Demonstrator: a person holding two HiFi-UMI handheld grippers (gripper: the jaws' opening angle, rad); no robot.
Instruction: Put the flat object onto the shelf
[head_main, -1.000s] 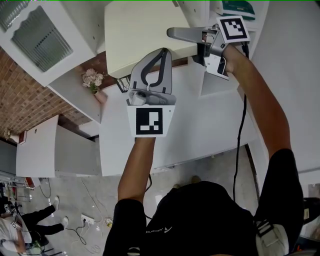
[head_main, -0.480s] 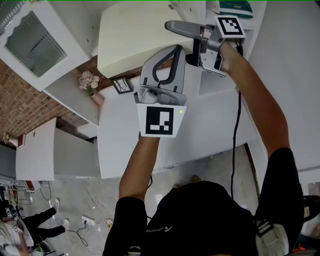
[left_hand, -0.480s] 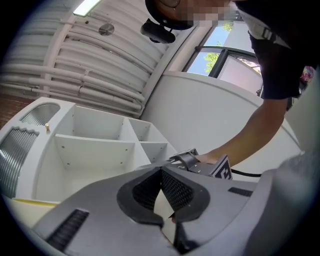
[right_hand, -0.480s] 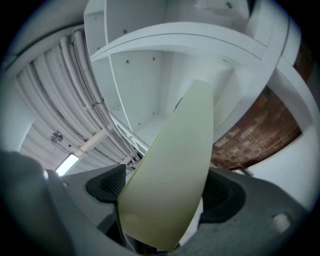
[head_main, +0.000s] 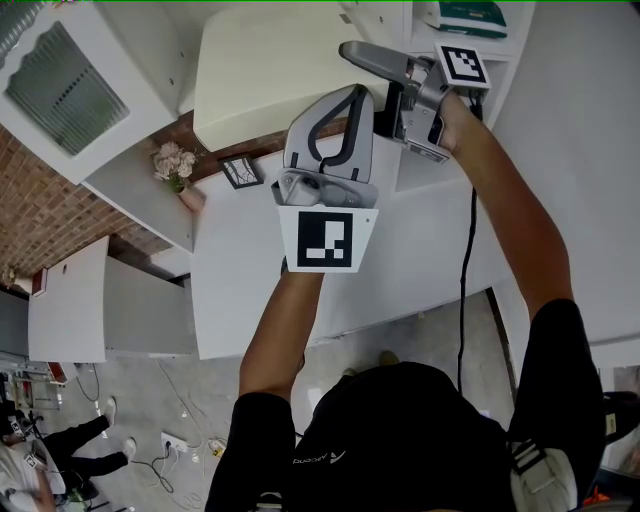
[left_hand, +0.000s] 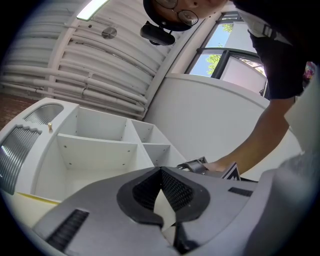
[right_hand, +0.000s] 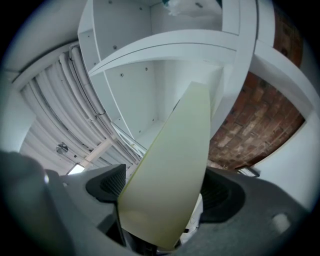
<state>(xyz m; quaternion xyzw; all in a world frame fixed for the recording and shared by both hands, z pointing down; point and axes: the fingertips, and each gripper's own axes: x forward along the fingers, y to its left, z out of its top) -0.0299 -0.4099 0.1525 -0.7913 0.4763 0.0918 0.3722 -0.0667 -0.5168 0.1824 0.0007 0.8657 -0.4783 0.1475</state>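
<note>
As right tongs (right_hand: 165, 194) pinch panel (right_hand: 177, 150), shelf (right_hand: 165, 40) seemingly open.

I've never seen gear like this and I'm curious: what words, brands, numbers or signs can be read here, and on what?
None can be read.
Black shirt: a small white logo, too small to read.
Green box at top right: no print can be made out.
Cubes on the left claw and right claw: black-and-white square patterns, no words.
The cream board: blank.

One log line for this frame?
left gripper: shut on cream panel | right gripper: same | shelf: panel not yet placed
</note>
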